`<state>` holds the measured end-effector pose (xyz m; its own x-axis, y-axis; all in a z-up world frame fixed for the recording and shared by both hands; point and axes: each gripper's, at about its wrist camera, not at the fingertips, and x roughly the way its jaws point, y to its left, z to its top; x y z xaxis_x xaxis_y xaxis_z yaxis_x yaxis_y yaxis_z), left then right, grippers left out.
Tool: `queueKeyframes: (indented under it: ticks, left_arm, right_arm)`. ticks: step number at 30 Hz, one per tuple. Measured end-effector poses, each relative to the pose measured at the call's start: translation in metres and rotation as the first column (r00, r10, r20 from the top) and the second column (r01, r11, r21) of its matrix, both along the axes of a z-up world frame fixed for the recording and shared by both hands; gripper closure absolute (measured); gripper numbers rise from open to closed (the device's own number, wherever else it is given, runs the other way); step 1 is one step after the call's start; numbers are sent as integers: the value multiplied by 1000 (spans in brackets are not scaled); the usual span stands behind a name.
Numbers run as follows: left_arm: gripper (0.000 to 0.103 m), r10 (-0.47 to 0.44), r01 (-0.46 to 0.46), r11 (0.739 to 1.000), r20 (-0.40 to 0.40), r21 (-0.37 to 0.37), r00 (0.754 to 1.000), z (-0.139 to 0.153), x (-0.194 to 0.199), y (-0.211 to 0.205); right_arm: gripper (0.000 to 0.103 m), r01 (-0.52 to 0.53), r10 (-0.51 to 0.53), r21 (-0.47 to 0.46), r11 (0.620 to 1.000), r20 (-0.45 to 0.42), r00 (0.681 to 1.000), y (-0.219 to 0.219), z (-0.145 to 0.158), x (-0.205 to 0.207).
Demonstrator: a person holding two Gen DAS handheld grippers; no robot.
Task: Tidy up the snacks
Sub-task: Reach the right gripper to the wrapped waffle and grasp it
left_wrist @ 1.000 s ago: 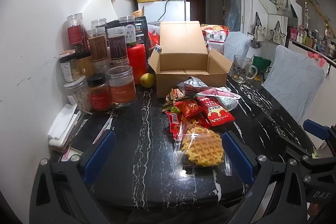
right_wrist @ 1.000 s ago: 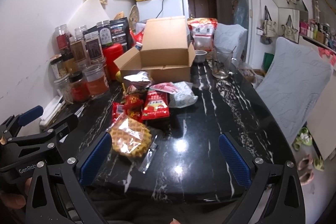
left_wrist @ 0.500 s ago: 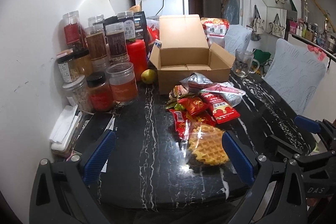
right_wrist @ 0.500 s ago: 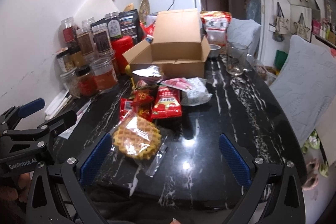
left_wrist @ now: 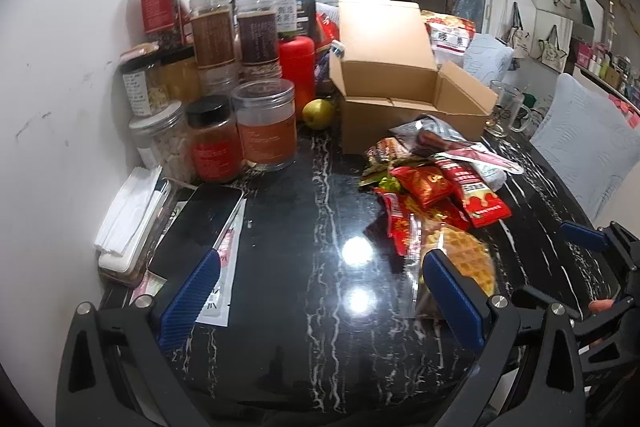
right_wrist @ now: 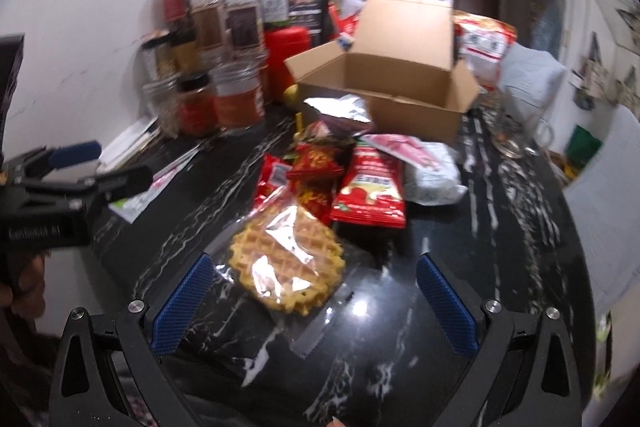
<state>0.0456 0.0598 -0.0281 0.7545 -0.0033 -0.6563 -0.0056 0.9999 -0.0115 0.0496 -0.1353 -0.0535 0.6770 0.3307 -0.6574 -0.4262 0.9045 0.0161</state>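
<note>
dim indoor | ceiling-light glare on table (left_wrist: 356, 251) | right view blurred | fisheye-warped edges

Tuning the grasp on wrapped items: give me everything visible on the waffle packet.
The waffle packet holds a round golden waffle with a grid pattern and scalloped edge, sealed in clear glossy film that wrinkles and glares; the film extends past the waffle toward the camera. It lies flat on the black marbled table, nearest of the snack pile, its far edge against the red packets. The right gripper is open, fingers either side of it, not touching.
</note>
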Motion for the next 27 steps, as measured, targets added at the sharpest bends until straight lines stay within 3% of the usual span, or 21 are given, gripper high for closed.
queueKeyframes:
  ticks: [11,19,22,27]
  left_arm:
    - [0,-28,24,999,-80,-48,996,-19,24,9]
    - [0,-34,28,998,-110,-49,993,-24,40,9]
    - [0,-24,19,999,-109,-49,994,-24,46,11]
    - [0,-23,17,999,-113,-46,993,-25,56,12]
  right_arm:
    - [0,-260,258,-50,964,-51,965,21,-26,25]
    - [0,-448,435,-146,882,-110,894,41,-38,46]
    - [0,-490,468,-173,855,-154,870,49,-46,51]
    - [0,-490,459,-191,851,-183,869,59,-57,61]
